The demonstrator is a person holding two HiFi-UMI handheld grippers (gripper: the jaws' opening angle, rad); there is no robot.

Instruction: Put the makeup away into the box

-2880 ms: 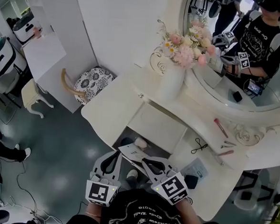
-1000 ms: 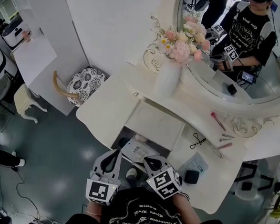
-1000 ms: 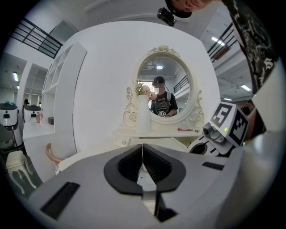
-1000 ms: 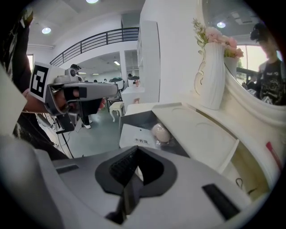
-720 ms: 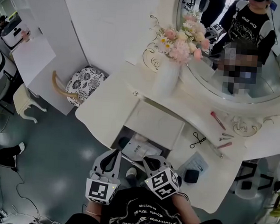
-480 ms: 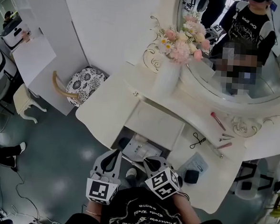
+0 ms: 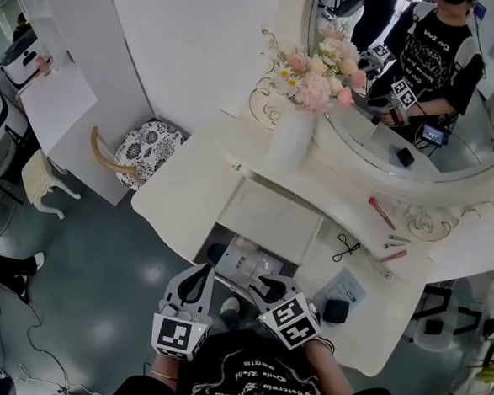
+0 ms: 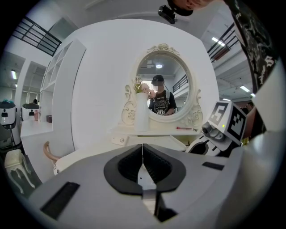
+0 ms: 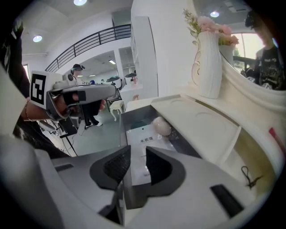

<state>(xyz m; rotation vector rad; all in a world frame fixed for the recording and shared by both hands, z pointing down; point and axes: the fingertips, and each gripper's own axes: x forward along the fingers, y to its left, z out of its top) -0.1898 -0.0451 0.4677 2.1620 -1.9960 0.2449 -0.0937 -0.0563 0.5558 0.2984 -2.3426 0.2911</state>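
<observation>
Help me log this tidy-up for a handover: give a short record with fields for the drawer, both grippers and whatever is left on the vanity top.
drawer: the drawer is open below the vanity top
in drawer: white packet, pale pink sponge
right gripper: the right gripper is over the drawer, jaws opening, pads clear of the packet below
left gripper: the left gripper has its jaws together, nothing between
left on top: red stick, eyelash curler, black compact

The white packet [image 9: 142, 136] in the open drawer [image 9: 134, 117] carries one short line of dark Chinese characters near its upper edge; the individual characters cannot be read reliably. Pale lettering on the black shirt [image 7: 251, 385] is illegible.
</observation>
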